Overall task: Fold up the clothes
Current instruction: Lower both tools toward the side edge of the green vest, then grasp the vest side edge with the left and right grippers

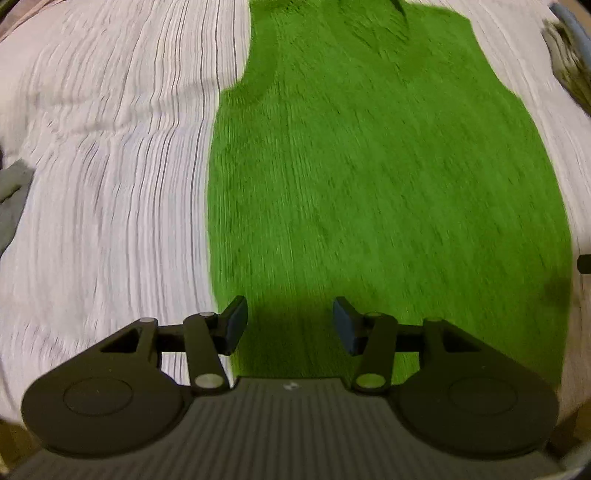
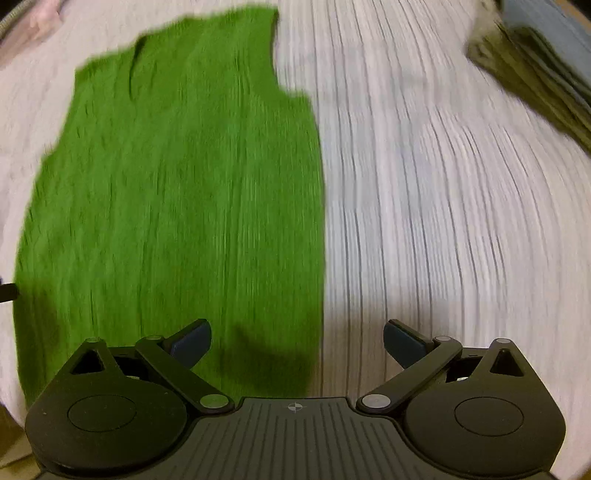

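A bright green sleeveless knit top (image 1: 376, 177) lies flat on a white striped sheet (image 1: 110, 166), neck end far from me. My left gripper (image 1: 290, 325) is open and empty above the top's near left hem. In the right wrist view the same green top (image 2: 177, 206) fills the left half. My right gripper (image 2: 297, 343) is wide open and empty over the top's near right edge, its left finger above green fabric and its right finger above the sheet (image 2: 443, 221). Both views are motion-blurred.
A stack of folded olive and blue clothes (image 2: 543, 70) sits at the far right of the sheet, also showing in the left wrist view (image 1: 570, 62). A grey cloth (image 1: 11, 199) lies at the far left edge. A pink item (image 2: 40, 18) lies far left.
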Action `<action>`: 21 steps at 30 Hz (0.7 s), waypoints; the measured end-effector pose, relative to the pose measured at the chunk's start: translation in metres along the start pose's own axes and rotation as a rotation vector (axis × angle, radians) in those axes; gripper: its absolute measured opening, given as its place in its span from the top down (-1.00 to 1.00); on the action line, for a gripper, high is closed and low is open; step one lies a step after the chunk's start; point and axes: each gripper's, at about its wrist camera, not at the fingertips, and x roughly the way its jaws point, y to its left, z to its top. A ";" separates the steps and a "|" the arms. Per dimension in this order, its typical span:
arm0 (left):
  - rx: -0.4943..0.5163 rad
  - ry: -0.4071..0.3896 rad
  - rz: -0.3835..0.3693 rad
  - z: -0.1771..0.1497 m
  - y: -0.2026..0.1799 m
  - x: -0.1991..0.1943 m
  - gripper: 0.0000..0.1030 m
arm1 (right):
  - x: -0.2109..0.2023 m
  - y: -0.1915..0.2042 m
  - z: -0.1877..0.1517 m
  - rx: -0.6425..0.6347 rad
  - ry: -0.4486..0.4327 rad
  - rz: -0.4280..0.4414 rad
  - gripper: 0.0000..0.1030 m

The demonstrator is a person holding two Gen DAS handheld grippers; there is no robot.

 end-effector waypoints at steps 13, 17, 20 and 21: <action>0.294 -0.378 -0.160 0.220 0.034 0.049 0.10 | 0.029 -0.024 0.209 -0.328 -0.419 0.197 -0.66; 0.433 -0.402 -0.190 0.268 0.034 0.072 0.09 | 0.056 -0.021 0.244 -0.346 -0.423 0.255 -0.44; 0.482 -0.376 -0.191 0.281 0.033 0.095 0.09 | 0.077 -0.021 0.255 -0.312 -0.395 0.307 -0.28; 0.485 -0.373 -0.195 0.281 0.034 0.102 0.09 | 0.083 -0.021 0.257 -0.299 -0.387 0.321 -0.28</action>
